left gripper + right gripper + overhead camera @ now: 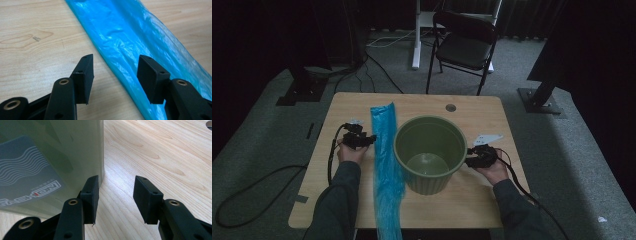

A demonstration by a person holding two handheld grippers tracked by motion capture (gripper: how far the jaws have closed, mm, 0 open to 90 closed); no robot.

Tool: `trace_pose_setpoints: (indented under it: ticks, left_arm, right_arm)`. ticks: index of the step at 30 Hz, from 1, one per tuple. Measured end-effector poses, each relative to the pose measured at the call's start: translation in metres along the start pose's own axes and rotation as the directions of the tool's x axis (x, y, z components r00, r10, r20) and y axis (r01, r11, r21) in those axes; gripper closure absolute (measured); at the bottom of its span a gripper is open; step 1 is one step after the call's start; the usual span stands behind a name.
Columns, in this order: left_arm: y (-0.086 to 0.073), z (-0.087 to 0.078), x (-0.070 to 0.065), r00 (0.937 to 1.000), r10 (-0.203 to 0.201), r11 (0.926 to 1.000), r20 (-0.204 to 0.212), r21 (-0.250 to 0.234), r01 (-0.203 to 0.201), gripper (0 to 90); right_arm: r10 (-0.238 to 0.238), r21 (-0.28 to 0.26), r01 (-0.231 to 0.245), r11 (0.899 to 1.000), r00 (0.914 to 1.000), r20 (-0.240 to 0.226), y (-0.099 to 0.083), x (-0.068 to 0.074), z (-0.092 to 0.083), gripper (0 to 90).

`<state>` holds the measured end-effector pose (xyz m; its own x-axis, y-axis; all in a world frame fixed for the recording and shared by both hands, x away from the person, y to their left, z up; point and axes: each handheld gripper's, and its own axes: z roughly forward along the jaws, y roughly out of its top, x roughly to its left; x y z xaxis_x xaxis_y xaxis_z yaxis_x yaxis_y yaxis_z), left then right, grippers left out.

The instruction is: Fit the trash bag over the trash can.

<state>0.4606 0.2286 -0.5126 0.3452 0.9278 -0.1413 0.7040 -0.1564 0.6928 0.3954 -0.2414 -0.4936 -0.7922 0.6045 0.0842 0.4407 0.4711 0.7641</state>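
At left of center, the left tool [371, 139] is gaping wide beside the blue bag [384, 150] lying on the counter [472, 200]; at right, the right tool [468, 159] is standing wide against the green bin [430, 150].

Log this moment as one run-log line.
left gripper: open, at blue plastic bag edge | right gripper: open, beside green bin | bag flat on table

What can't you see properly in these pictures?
- Blue plastic bag: its near end is cut off by the bottom edge of the high view.
- Green bin: label's small print is unreadable in the right gripper view, partly behind the jaw.
- Left gripper: jaws open; touching the bag or not is unclear.
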Motion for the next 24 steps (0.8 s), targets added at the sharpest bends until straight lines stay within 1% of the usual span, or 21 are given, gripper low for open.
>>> trace_pose_setpoints:
  ticks: [2, 5, 9, 12, 18, 24]
  left_arm:
    - [0.001, 0.003, 0.0, 1.0, -0.005, 0.9999, -0.002, 0.01, 0.005, 47.0]
    - [0.001, 0.007, -0.001, 0.9999, -0.01, 0.9996, 0.007, 0.025, 0.01, 46.8]
    - [0.0, 0.011, -0.005, 0.9998, -0.001, 0.9992, 0.018, 0.04, 0.0, 46.7]
    - [0.0, 0.011, -0.008, 0.9997, 0.01, 0.9991, 0.023, 0.041, -0.011, 46.4]
    - [0.001, 0.012, -0.011, 0.9997, 0.006, 0.9992, 0.025, 0.04, -0.007, 46.4]
    - [-0.002, 0.013, -0.014, 0.9995, 0.009, 0.9984, 0.029, 0.055, -0.01, 46.4]
  right_arm:
    - [0.006, -0.005, -0.006, 1.0, 1.0, 0.001, 0.0, 0.0, -0.001, 54.9]
    - [0.011, -0.007, -0.011, 1.0, 0.9999, 0.002, -0.001, 0.0, -0.002, 54.9]
    - [0.012, -0.011, -0.012, 1.0, 0.9999, 0.001, 0.0, 0.0, -0.002, 54.8]
    - [0.011, -0.01, -0.011, 1.0, 0.9999, -0.001, -0.001, -0.001, -0.002, 54.8]
    - [0.013, -0.012, -0.013, 1.0, 0.9999, -0.003, -0.002, -0.002, -0.003, 54.7]
    - [0.019, -0.016, -0.019, 1.0, 0.9998, -0.003, -0.001, -0.003, -0.004, 54.7]
